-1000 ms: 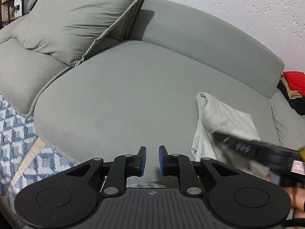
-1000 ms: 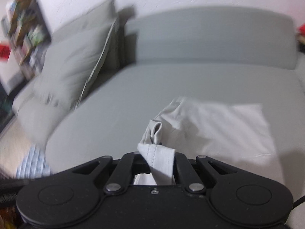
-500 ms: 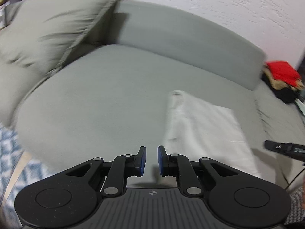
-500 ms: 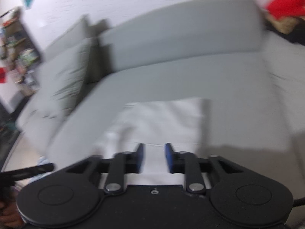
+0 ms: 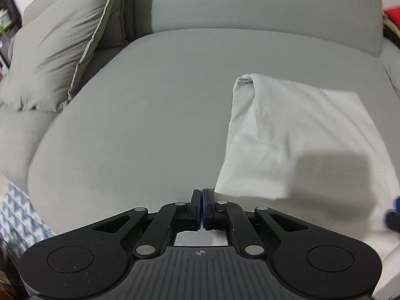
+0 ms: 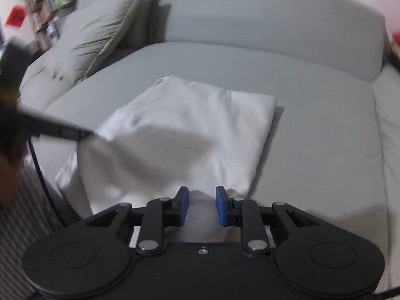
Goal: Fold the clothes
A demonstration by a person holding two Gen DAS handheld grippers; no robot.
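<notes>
A white garment [image 5: 300, 135] lies folded on the grey sofa seat [image 5: 140, 115]; its near part hangs over the front edge. It also shows in the right wrist view [image 6: 190, 127]. My left gripper [image 5: 202, 201] is shut and empty, just left of the garment's near left corner. My right gripper [image 6: 201, 201] is open and empty, hovering over the garment's near edge. The left gripper appears blurred in the right wrist view [image 6: 62, 131], at the garment's left side.
A large grey cushion [image 5: 65, 50] leans at the sofa's back left. The sofa backrest [image 5: 250, 12] runs across the rear. Red and dark clothes [image 5: 392, 20] lie at the far right. A blue patterned rug [image 5: 17, 215] lies below the sofa's left edge.
My right gripper let go of the white fabric and opened; the garment now lies flat. My left gripper closed and moved right, toward the garment's near left corner.
</notes>
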